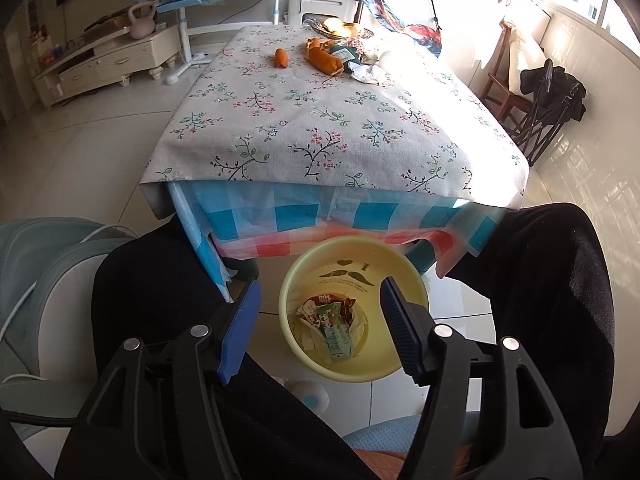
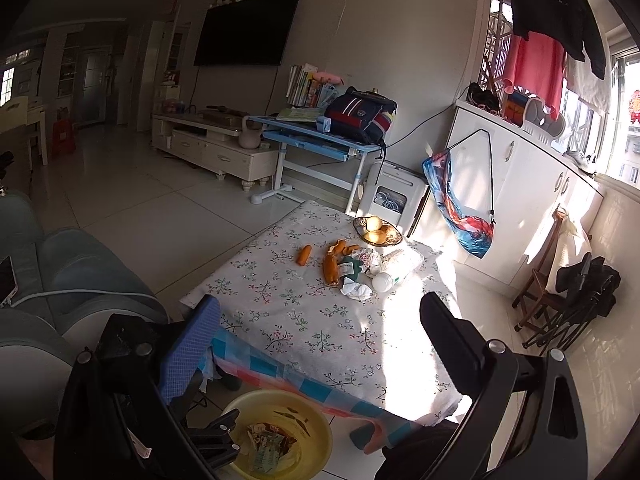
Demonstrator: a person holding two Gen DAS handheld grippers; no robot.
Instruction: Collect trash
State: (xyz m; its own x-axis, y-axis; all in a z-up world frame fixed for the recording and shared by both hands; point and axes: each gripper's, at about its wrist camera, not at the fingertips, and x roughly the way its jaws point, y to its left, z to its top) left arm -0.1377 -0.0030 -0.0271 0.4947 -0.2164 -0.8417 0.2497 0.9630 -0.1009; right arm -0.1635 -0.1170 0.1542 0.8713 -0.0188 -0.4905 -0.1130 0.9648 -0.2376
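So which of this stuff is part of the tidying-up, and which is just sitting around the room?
Part of the job:
- yellow bin, wrappers already inside
- orange peels on the table
- crumpled wrappers and tissue beside them
- left hand-held gripper, open above the bin

Just lying about:
- fruit basket
- kettlebell
- school bag
- folded chair

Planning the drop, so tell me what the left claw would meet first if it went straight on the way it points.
The left claw, open and empty, points down into the yellow bin. It would likely meet the crumpled wrappers inside first, though depth is unclear.
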